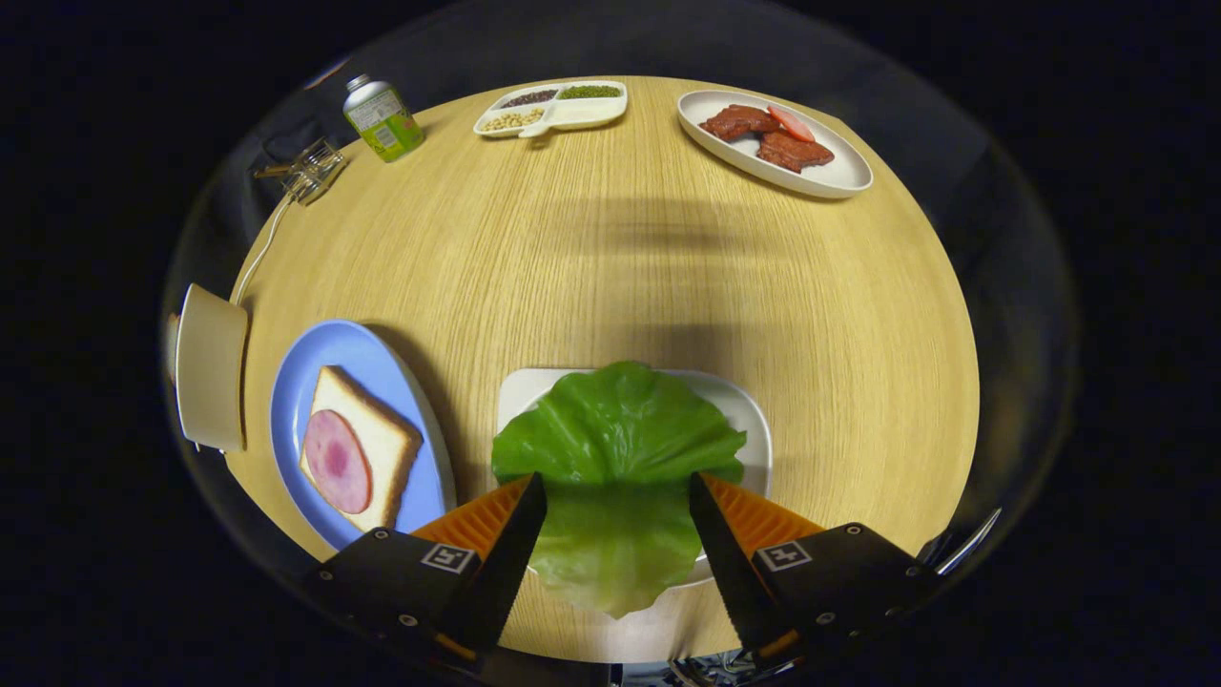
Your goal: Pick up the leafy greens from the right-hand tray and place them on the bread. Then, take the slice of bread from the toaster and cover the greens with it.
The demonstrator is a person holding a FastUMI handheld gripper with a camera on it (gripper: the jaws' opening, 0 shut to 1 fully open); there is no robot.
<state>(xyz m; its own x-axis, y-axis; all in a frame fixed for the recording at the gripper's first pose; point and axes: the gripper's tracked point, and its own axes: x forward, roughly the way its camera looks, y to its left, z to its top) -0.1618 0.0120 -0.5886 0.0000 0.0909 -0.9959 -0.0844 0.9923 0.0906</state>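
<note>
Your gripper camera looks steeply down and forward over the round pale wooden table (668, 286), close above the white square tray (754, 420), along its parted fingers.

Greens (615, 448) on tray (754, 420), bread (367, 444) left.

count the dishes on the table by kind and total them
blue plate with the bread: 1
white tray under the lettuce leaf, between the open fingers: 1
white oval plate with meat: 1
divided dish of beans: 1
total: 4
</note>
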